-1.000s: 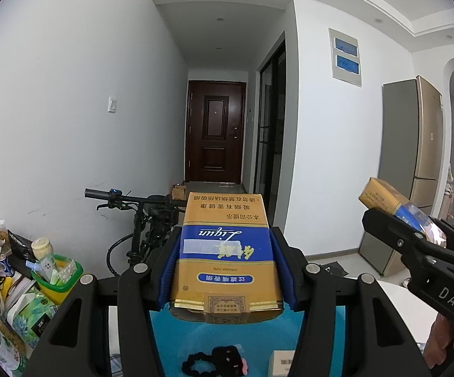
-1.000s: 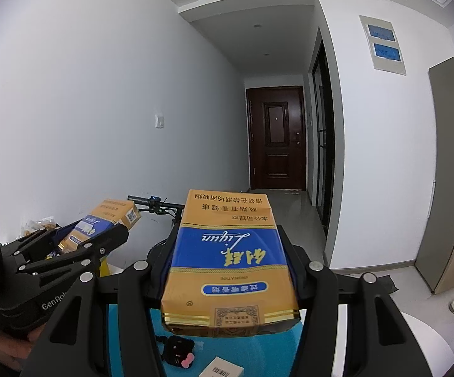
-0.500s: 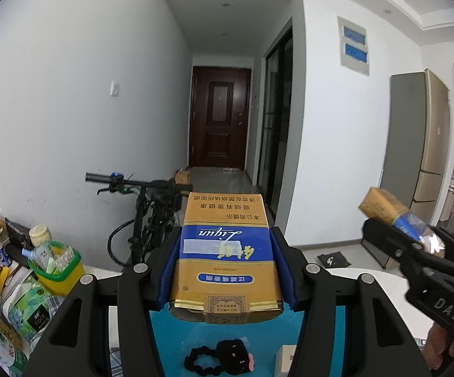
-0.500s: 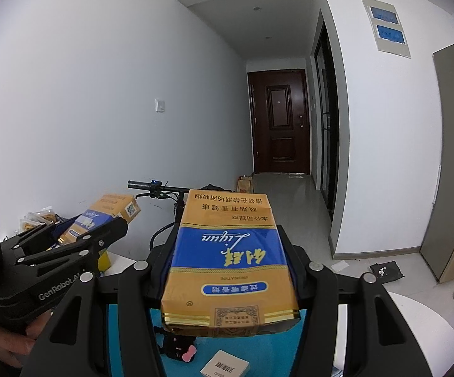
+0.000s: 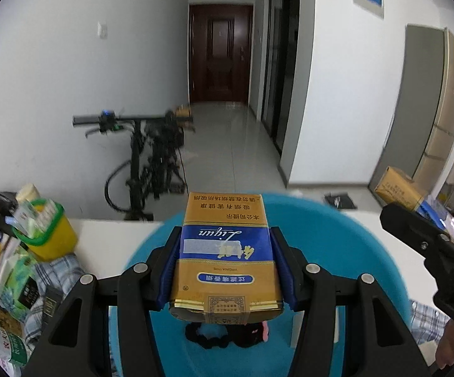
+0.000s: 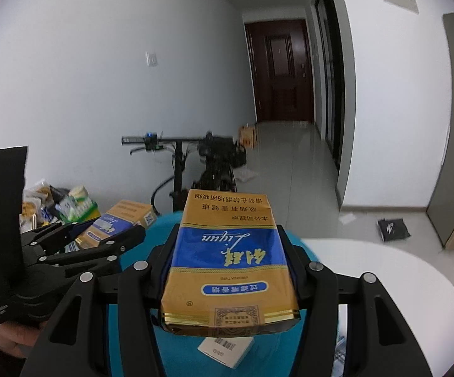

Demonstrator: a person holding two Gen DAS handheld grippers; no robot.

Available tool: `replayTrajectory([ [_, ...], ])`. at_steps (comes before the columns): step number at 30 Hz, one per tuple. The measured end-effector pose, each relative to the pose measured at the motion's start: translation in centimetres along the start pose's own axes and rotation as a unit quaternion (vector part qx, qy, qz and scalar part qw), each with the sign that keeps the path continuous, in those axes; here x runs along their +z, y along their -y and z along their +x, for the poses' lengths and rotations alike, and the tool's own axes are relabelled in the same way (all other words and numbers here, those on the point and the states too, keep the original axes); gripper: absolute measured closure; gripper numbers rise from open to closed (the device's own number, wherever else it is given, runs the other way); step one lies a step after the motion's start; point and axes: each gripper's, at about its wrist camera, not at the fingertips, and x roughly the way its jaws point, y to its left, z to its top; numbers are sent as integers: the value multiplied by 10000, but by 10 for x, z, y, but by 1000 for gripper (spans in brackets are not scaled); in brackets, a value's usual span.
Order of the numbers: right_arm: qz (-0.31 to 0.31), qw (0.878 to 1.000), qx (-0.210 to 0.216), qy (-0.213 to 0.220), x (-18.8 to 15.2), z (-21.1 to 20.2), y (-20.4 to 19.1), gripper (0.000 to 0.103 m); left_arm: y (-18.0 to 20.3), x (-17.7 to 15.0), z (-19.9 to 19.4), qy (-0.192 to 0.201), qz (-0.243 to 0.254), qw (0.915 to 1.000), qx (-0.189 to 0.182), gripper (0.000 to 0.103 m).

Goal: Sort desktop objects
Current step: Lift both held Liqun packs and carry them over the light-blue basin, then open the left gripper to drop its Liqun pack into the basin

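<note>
My left gripper (image 5: 225, 235) is shut on a gold and blue cigarette pack (image 5: 225, 251), held flat over a blue basin (image 5: 336, 235). In the basin below lies a black hair tie with a plush charm (image 5: 223, 334). My right gripper (image 6: 228, 232) is shut on a second, matching pack (image 6: 230, 270) over the same basin (image 6: 132, 330), above a small white box (image 6: 227, 350). Each gripper shows in the other's view: the right one (image 5: 415, 216) at the right edge, the left one (image 6: 113, 235) at the left, both with their packs.
A yellow and green tub (image 5: 43, 232) of sachets, snack packets (image 5: 7, 282) and a checked cloth (image 5: 57, 270) crowd the table's left side. The white table (image 6: 384, 267) runs on to the right. A bicycle (image 5: 151, 157) stands beyond the far edge.
Both grippers have tipped downward and sunk toward the blue basin, which now fills far more of each view. Both packs stay gripped.
</note>
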Motion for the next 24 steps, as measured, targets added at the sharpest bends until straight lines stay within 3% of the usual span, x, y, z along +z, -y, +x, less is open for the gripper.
replayTrajectory([
  [4, 50, 9991, 64, -414, -9, 18, 6, 50, 0, -6, 30, -626, -56, 9977, -269, 47],
  [8, 95, 9964, 98, -833, -18, 35, 13, 50, -1, -17, 57, -1234, -278, 9900, -617, 47],
  [12, 253, 9920, 276, -1205, -26, 49, 24, 50, 7, -25, 72, -1490, -17, 9883, -340, 47],
  [24, 489, 9870, 327, -1496, -33, 67, 40, 50, 1, -42, 104, -2241, -152, 9728, -567, 47],
])
